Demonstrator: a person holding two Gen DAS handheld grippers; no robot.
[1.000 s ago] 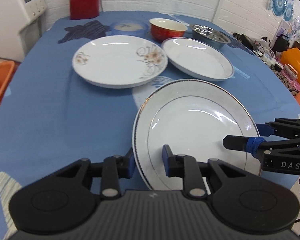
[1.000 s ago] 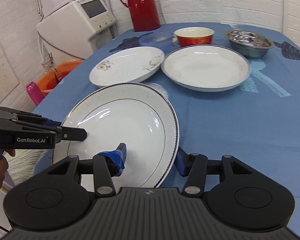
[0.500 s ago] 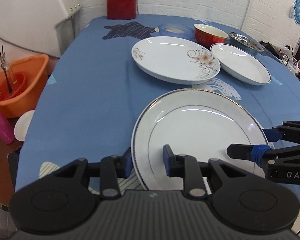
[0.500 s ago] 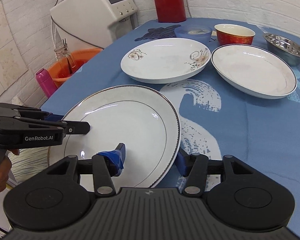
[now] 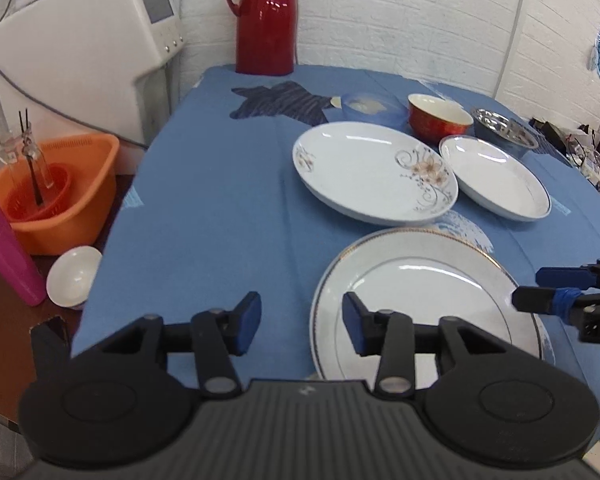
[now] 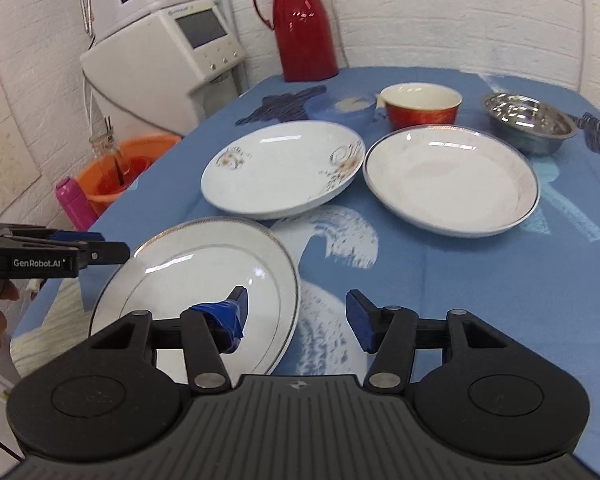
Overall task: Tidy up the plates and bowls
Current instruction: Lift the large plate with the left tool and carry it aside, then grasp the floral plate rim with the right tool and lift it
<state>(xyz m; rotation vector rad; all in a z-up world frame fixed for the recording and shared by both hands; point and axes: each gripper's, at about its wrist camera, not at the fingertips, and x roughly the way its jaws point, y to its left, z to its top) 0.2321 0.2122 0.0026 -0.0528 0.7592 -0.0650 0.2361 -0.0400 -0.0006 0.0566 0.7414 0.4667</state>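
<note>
A gold-rimmed white plate [image 5: 420, 292] [image 6: 204, 264] lies flat on the blue tablecloth [image 5: 204, 208] near the front edge. My left gripper [image 5: 300, 320] is open at its left rim, right finger over the plate, left finger over cloth. My right gripper [image 6: 296, 312] is open at the opposite rim, with its taped finger above the plate. Neither grips it. Behind stand a floral plate [image 5: 372, 176] [image 6: 280, 168], a grey-rimmed deep plate [image 5: 496, 178] [image 6: 452, 180], a red bowl [image 5: 440, 120] [image 6: 420, 106], a steel bowl [image 5: 504, 132] [image 6: 528, 120] and a blue bowl [image 5: 372, 106] [image 6: 340, 108].
A red thermos [image 5: 266, 16] [image 6: 304, 24] stands at the table's far edge. Off the table's left side are a white dispenser [image 5: 84, 48], an orange basin [image 5: 56, 184], a pink bottle [image 5: 8, 252] and a small white bowl [image 5: 74, 276]. Bare cloth stretches left of the plates.
My left gripper has opened and let go of the gold-rimmed plate's rim. The plate now rests on the cloth. Both views have swung left, and the right gripper's gap is unchanged.
</note>
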